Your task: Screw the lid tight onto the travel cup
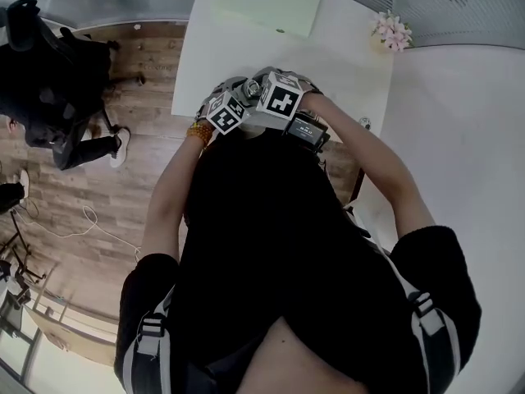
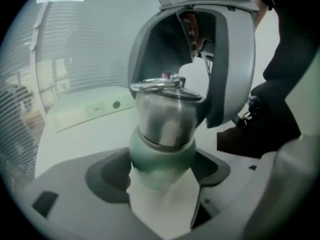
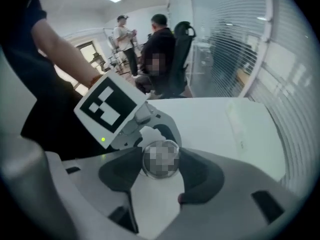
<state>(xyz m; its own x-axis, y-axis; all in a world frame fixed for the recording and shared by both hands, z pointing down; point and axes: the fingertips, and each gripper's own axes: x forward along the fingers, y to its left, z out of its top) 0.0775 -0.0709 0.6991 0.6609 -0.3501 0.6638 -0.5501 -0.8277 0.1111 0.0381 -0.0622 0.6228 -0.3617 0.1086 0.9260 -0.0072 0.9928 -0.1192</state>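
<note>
Travel cup (image 2: pixel 165 121): steel upper body, pale green lower part. It is held clear of the white surface (image 2: pixel 90 131), close in front of the person's torso. The lid (image 2: pixel 161 85) sits on top of the cup; how far it is screwed on cannot be told.

Left hand-held gripper (image 2: pixel 160 173): jaws wide, with the dark pads (image 2: pixel 107 176) pressed on the green lower part from both sides. The cup is gripped.

Right hand-held gripper (image 3: pixel 161 170): jaws at a moderate spread, closed on the round lid from either side. In the left gripper view its grey shell arches over the top of the cup.

The head view shows both grippers close together at the near edge of the surface. Farther back on the surface lie a pale green sheet (image 1: pixel 267 6) and pink flowers (image 1: pixel 392 31). A wooden floor (image 1: pixel 82 212) lies to the left.
</note>
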